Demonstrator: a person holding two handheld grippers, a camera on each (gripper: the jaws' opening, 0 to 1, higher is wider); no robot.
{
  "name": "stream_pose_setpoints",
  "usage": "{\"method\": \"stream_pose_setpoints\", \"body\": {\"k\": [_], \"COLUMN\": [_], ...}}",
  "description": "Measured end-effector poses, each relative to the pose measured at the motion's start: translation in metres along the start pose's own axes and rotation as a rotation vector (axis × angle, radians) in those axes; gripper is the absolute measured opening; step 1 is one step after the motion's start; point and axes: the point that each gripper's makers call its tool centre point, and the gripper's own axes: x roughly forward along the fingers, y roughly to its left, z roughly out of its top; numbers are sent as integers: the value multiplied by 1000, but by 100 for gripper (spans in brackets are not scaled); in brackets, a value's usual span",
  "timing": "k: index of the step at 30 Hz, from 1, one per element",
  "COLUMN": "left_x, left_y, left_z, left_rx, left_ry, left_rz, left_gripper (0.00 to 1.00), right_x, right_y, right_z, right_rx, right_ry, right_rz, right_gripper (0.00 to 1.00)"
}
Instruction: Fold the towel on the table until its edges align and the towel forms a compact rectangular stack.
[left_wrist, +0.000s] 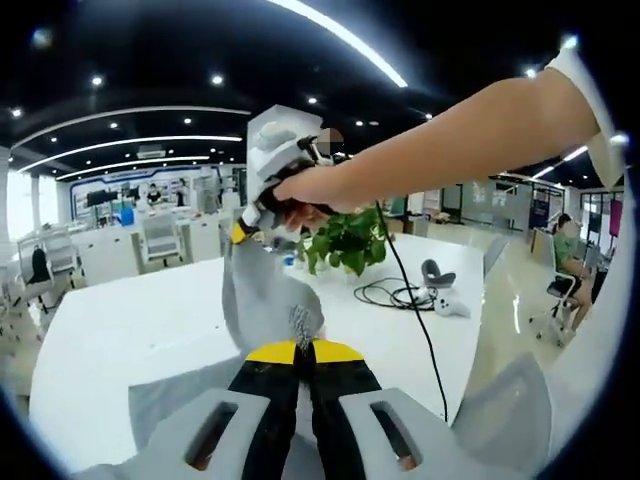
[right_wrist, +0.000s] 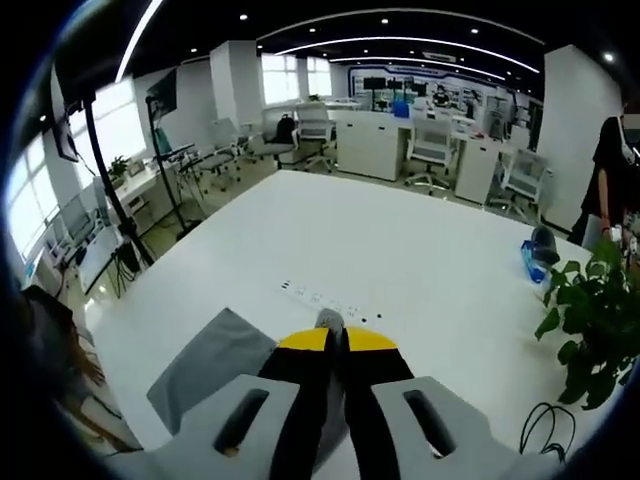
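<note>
White tabletop (right_wrist: 330, 250) stretches out ahead of both tongs, mostly bare, so there's room to lay a fold down. Grey towel (left_wrist: 262, 290) is off the surface at two points: left tongs (left_wrist: 303, 347) clamped tight on a bunched bit of cloth right at their tips, right tongs (right_wrist: 331, 334) likewise closed on a small tuft of the same towel. In the left gripper view the other tongs (left_wrist: 245, 228), held in the person's hand (left_wrist: 305, 188), sit up and ahead of the left ones, with a tapering sheet of towel hanging between the two grips, probably lifted this way to carry one edge over onto the rest. Remaining cloth trails down and lies flat on the tabletop below and left of each set of tongs; in the right gripper view a flat grey flap shows just left of the jaws. Towel looks plain grey, thin, limp, soft creases, no stack yet, fold judged mid-way at best. Potted plant (left_wrist: 345, 240) and black cable (left_wrist: 410, 290) lie beyond the tongs, well apart from the towel.
</note>
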Motion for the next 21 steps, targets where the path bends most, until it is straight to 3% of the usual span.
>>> {"method": "stream_pose_setpoints", "body": {"k": [6, 21], "left_x": [-15, -35], "left_y": [23, 35], "left_z": [-26, -69], "left_rx": [-34, -82], "left_ry": [27, 68], "left_rz": [51, 107], "left_gripper": [2, 3], "right_x": [23, 56], "right_y": [23, 81], "right_z": [-1, -16], "right_rx": [-23, -103], "right_ry": [18, 45], "right_rz": [27, 111], "right_gripper": [2, 2]}}
